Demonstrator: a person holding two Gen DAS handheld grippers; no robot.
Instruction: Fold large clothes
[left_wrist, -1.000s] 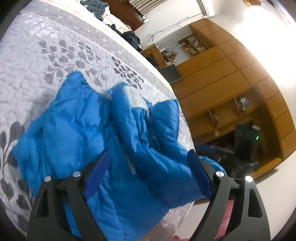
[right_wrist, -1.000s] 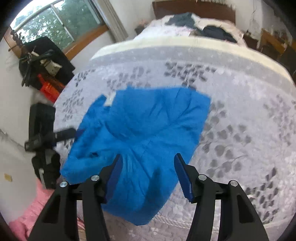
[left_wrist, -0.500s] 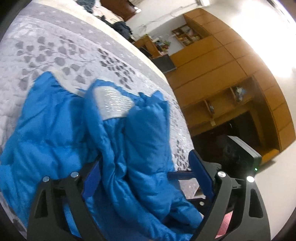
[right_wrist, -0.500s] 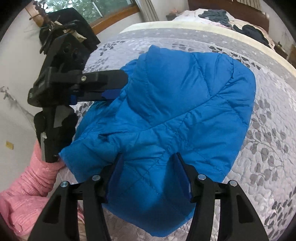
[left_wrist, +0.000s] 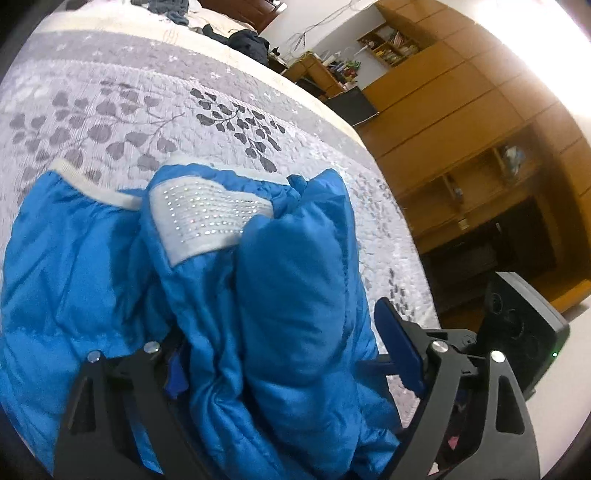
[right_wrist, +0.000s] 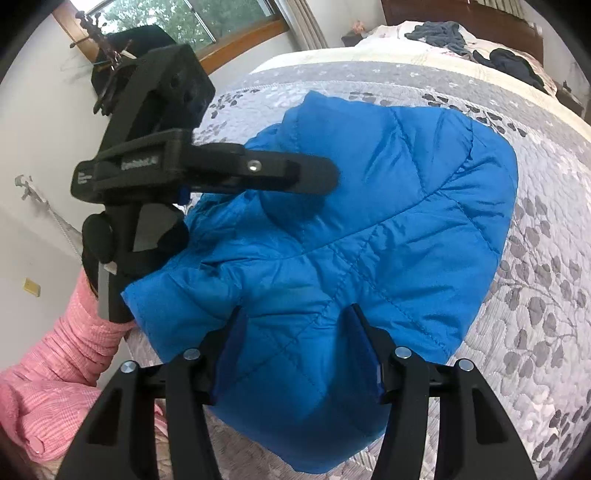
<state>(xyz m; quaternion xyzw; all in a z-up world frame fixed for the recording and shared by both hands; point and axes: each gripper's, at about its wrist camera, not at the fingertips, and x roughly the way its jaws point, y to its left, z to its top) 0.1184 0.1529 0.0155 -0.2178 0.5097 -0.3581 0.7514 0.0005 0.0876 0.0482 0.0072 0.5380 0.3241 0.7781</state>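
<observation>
We hold two grippers over a blue quilted jacket (right_wrist: 369, 229) that lies on the grey leaf-patterned bedspread (left_wrist: 155, 110), near the bed's edge. In the left wrist view the left gripper (left_wrist: 288, 350) has its fingers spread wide with a bunched fold of the jacket (left_wrist: 295, 295) rising between them; the fabric touches the finger at 8 o'clock, while the finger at 4 o'clock stands apart from it, so this claw is released, not clamped. The white sparkly cuff band (left_wrist: 210, 218) sits at 11 o'clock from the fold. Half a second ago the band lay farther up the view and the fold reached less deep between the fingers; now we are closer to the cloth.

In the right wrist view the right gripper (right_wrist: 299, 350) is also released, fingers parted over the jacket's near hem at 6 o'clock. The left gripper (right_wrist: 207, 170) shows at 10 o'clock, reaching across the jacket's raised part, held by a hand in a pink sleeve (right_wrist: 62, 369). Compared with half a second ago it has pushed farther over the jacket, towards the middle of the view, and the garment is more humped under it.

A wooden cabinet wall (left_wrist: 461, 122) stands at 2 o'clock in the left view, and a window (right_wrist: 177, 22) at 11 o'clock in the right
</observation>
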